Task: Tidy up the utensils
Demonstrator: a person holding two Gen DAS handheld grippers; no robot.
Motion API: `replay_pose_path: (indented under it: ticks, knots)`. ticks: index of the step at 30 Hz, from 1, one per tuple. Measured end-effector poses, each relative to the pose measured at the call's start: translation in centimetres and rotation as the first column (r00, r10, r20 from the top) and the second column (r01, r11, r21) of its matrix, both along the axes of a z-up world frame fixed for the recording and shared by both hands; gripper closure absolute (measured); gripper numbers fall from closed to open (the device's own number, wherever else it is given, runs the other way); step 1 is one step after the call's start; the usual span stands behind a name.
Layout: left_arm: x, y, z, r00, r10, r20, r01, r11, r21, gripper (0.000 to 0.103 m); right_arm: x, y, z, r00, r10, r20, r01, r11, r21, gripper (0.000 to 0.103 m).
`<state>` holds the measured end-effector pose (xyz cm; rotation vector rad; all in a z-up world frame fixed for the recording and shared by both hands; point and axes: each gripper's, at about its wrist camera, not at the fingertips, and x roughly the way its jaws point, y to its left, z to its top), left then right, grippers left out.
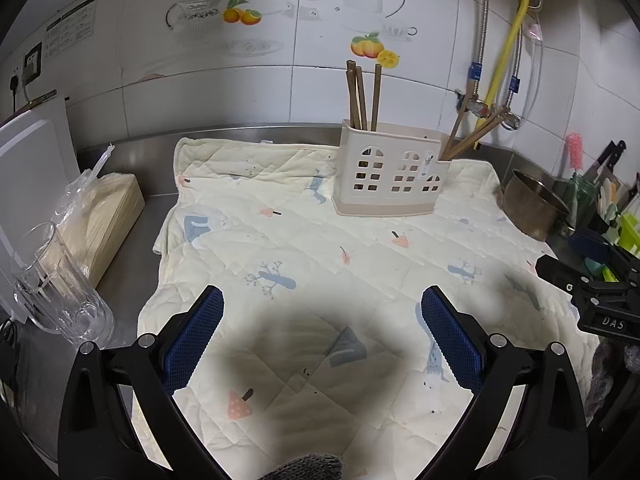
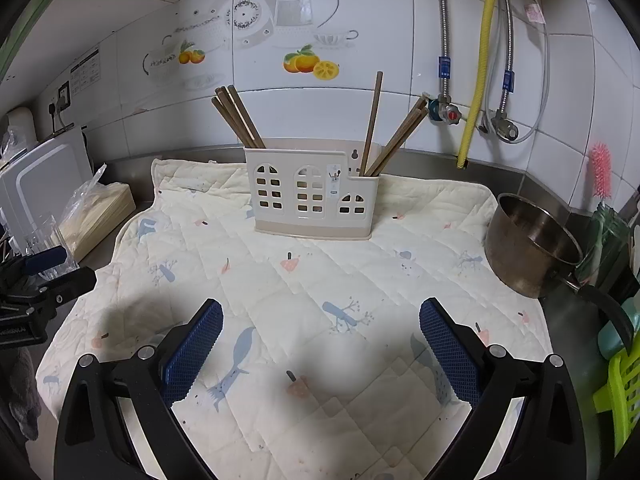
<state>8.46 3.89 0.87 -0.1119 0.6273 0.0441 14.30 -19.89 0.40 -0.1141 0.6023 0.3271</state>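
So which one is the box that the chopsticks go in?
Find the cream quilted cloth on the steel counter. At its far edge, by the tiled wall, stands the beige plastic holder with brown chopsticks poking out. Only it has little arched window holes like a house.

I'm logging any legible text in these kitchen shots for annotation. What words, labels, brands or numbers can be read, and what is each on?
"DAS": white letters on the black body of the right tool, at the right edge of the left wrist view.
Wall notice at upper left: printed rows, too small to read.
Sticker on the utensil holder: pictures and print, too blurred to read.
Pink tag near the yellow hose: unreadable.
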Motion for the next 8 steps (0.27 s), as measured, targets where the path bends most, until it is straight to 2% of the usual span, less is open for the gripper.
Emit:
replay_pose_path:
  ticks: [8]
  knots:
    - [0.25, 0.05, -0.46, 1.0, 0.007, -0.02, -0.007, 1.0, -0.01, 0.005, 0.08, 0.17, -0.51, 1.0, 0.004, -0.014, -0.004, 1.0, -0.003, 0.008]
